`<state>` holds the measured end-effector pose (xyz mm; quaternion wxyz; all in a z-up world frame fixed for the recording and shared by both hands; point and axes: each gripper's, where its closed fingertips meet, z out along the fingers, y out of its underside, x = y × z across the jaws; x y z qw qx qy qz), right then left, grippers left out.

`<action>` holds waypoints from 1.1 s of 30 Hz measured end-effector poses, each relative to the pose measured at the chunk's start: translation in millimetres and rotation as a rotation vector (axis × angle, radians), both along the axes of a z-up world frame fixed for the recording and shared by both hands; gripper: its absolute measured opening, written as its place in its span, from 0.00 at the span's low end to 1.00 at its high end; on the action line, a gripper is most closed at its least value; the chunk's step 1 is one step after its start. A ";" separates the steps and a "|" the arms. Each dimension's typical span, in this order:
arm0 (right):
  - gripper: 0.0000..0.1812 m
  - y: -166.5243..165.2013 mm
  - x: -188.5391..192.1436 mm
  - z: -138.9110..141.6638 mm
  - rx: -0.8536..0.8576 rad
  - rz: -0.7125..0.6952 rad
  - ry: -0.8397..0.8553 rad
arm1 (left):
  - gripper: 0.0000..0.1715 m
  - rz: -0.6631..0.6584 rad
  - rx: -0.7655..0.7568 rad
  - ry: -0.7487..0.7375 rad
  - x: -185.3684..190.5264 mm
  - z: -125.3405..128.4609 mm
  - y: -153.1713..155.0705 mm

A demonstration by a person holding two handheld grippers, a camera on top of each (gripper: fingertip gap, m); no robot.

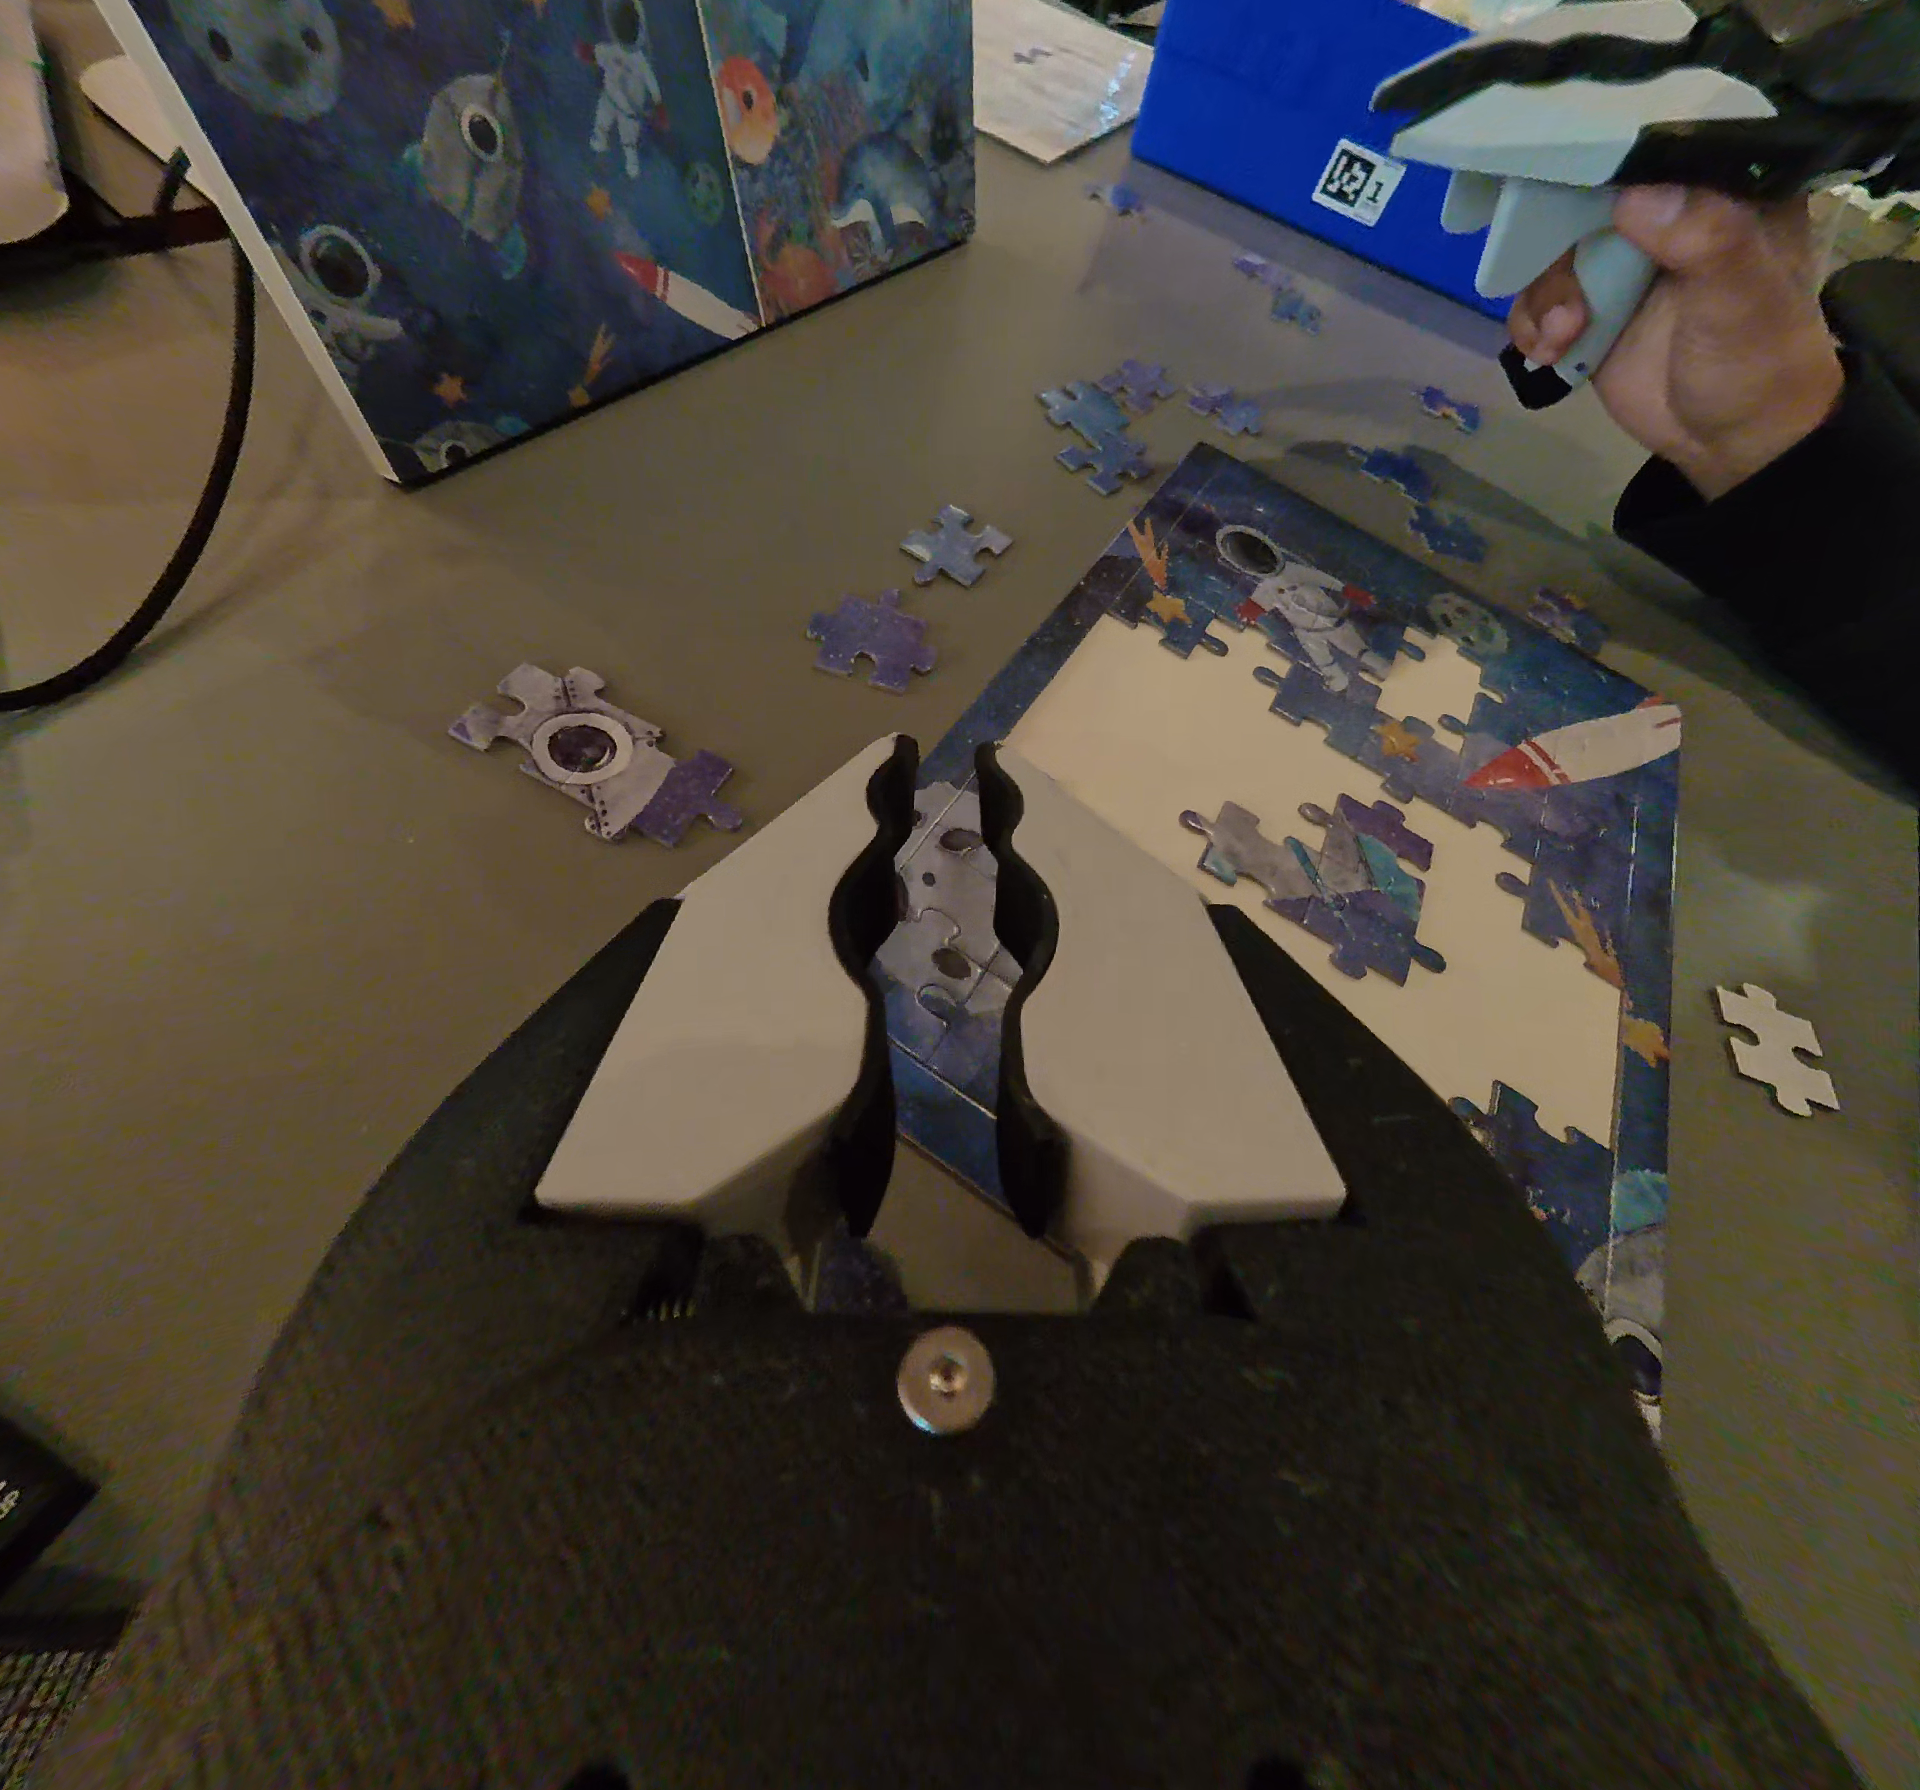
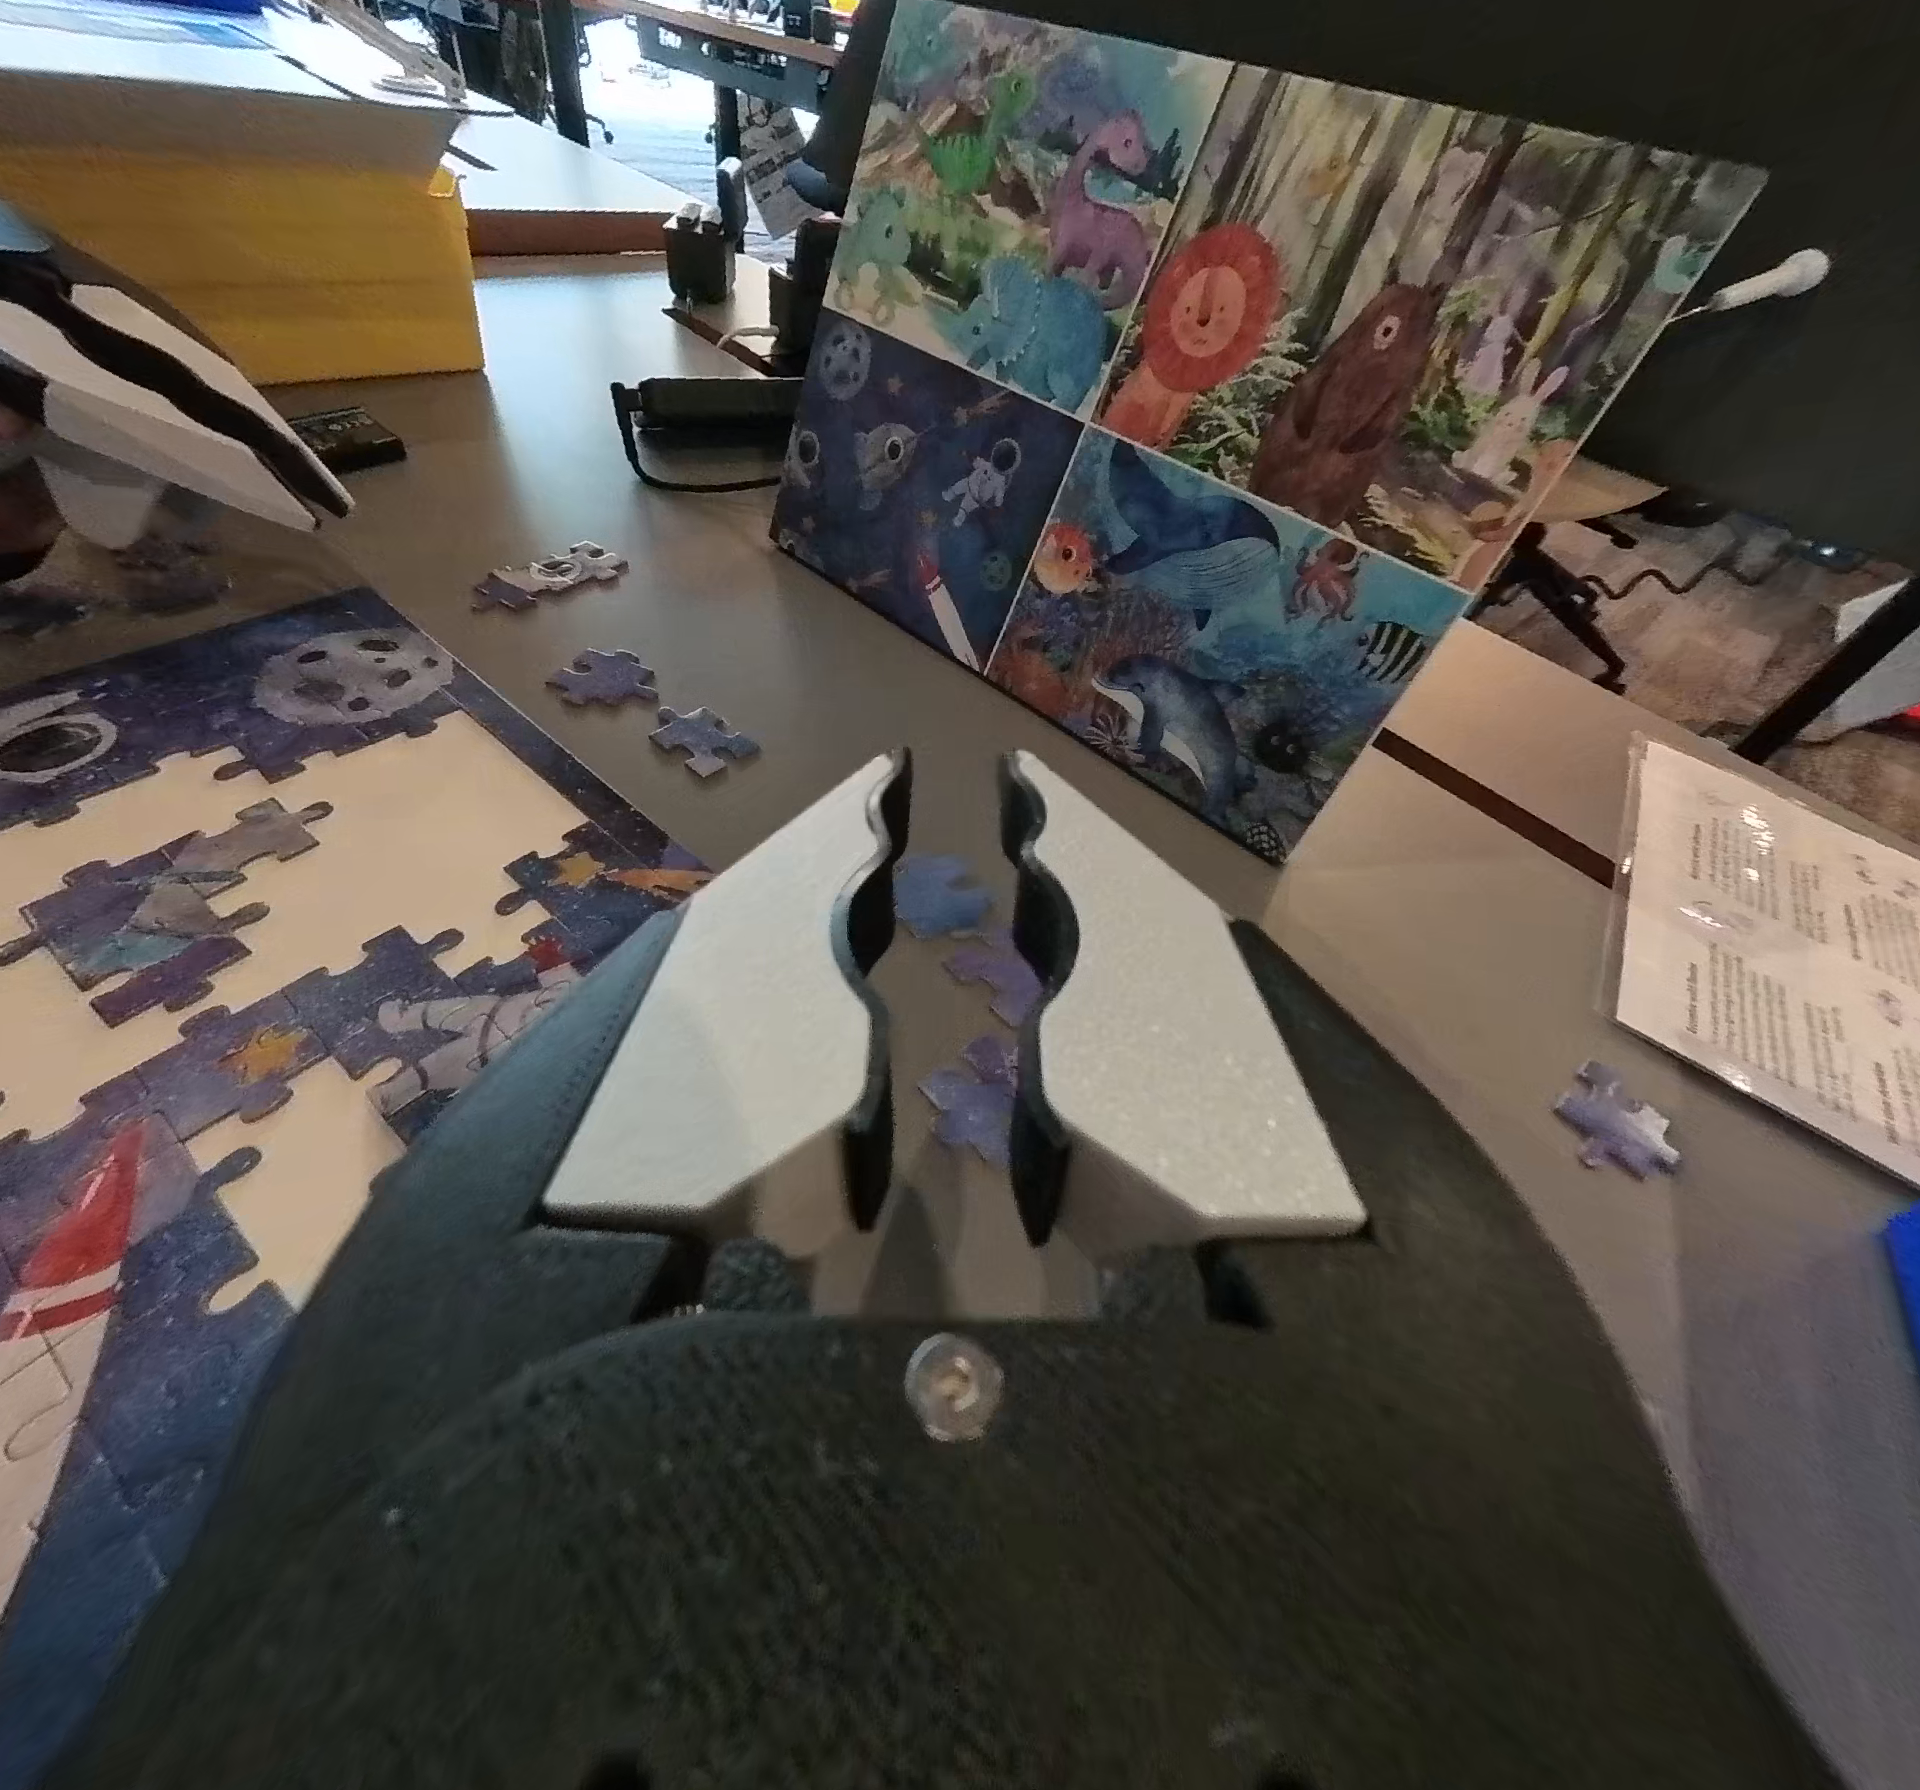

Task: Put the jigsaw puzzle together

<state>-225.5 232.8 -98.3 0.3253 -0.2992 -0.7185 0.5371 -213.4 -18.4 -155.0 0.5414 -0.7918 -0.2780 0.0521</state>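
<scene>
The puzzle tray (image 1: 1143,732) lies on the grey table, its border and several inner patches assembled, with white gaps left. It also shows in the right wrist view (image 2: 364,805). My left gripper (image 1: 948,764) hovers over the tray's near-left corner, jaws a narrow gap apart, empty. My right gripper (image 2: 954,774) is a narrow gap apart and empty, above three loose blue-purple pieces (image 2: 940,893) beside the tray. It shows raised at the upper right of the left wrist view (image 1: 1392,104). A joined porthole piece group (image 1: 592,753) and single pieces (image 1: 873,639) lie left of the tray.
A picture board (image 1: 468,151) stands propped at the back, also in the right wrist view (image 2: 1195,390). A blue bin (image 1: 1278,67) is at the far right. A white face-down piece (image 1: 1777,1044), a laminated sheet (image 2: 1787,951), a black cable (image 1: 208,493) and a yellow box (image 2: 260,234) are around. My hands' fingertips stand some 25 cm from each other. The left tips stand about 25 cm off the white face-down piece (image 1: 1777,1044).
</scene>
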 end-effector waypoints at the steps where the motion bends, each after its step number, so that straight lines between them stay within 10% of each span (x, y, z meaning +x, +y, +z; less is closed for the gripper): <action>1: 0.09 2.4 -0.6 1.0 0.001 -0.010 0.004 | 0.05 -0.003 0.003 0.000 0.6 0.7 0.4; 33: 0.08 27.9 -15.0 -22.7 -0.127 -0.005 -0.124 | 0.06 0.007 -0.052 0.039 -1.7 -4.1 -0.3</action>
